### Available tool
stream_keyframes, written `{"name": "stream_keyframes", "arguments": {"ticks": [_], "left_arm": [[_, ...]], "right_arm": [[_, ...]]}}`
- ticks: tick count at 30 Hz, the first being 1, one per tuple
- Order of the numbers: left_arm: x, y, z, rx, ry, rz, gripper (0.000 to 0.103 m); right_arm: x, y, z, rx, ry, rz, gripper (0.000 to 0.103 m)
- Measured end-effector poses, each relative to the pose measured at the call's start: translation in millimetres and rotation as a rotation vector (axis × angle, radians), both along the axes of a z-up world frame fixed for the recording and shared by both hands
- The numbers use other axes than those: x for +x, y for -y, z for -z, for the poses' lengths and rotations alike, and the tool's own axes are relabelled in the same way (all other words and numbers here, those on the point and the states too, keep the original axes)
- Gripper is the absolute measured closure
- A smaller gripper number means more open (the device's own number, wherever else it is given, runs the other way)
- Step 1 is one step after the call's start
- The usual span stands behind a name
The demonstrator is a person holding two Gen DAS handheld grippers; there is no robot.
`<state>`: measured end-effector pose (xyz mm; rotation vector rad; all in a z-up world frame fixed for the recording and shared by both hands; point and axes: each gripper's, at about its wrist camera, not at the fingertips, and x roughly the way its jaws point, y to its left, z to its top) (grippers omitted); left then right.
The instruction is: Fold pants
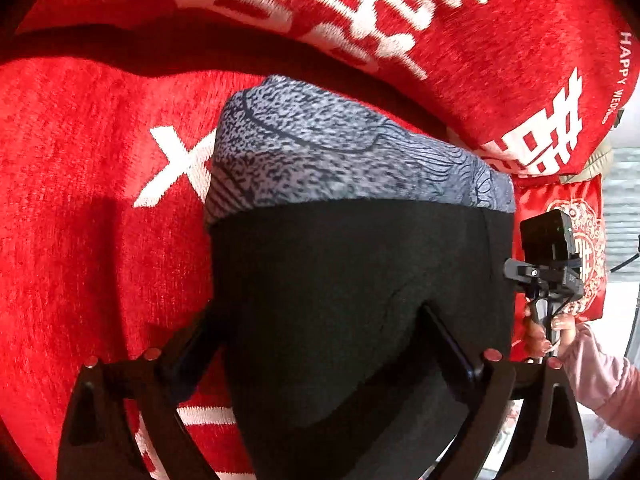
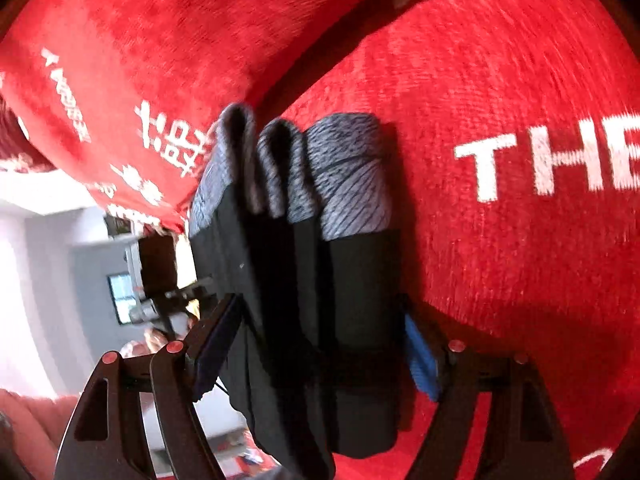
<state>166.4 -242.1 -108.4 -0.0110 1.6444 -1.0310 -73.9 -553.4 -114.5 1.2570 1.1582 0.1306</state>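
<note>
Currently both claws, left claw (image 1: 320, 344) and right claw (image 2: 320, 340), are clamping folded pants (image 1: 360, 280) bundle over red cover (image 1: 80, 200); advise lowering level, releasing together, keeping layers stacked.

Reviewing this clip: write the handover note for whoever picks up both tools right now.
Left tool: closed on the folded pants, gripping the black part.
Right tool: clamped across the same bundle from the other side.
Pants: folded into a thick stack, grey patterned end forward, over the red blanket.
Done: folding looks complete.
Left: set the stack down, release both tools.
</note>
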Motion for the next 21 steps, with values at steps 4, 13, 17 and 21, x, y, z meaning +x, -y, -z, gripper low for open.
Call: {"name": "stream_keyframes", "arguments": {"ticks": [4, 13, 17, 21], "left_arm": [[-5.0, -4.4, -15.6, -0.008, 0.019, -0.025, 0.036], [-24.2, -12.1, -75.3, 0.007, 0.12, -0.029, 0.041], [-45.8, -16.3, -99.7, 0.011, 0.143, -0.033, 0.041], [-76.3, -23.4, -116.0, 0.037, 0.171, -0.035, 0.041]], "right_arm": [[10.6, -8.5, -12.7, -0.122, -0.038, -0.061, 0.043], [3.6, -10.8, -41.8, -0.025, -0.015, -0.004, 0.06], [-13.8, -19.5, -63.7, 0.01, 0.015, -0.011, 0.06], [-35.1, -36.6, -76.8, 0.044, 0.037, -0.006, 0.06]]}}
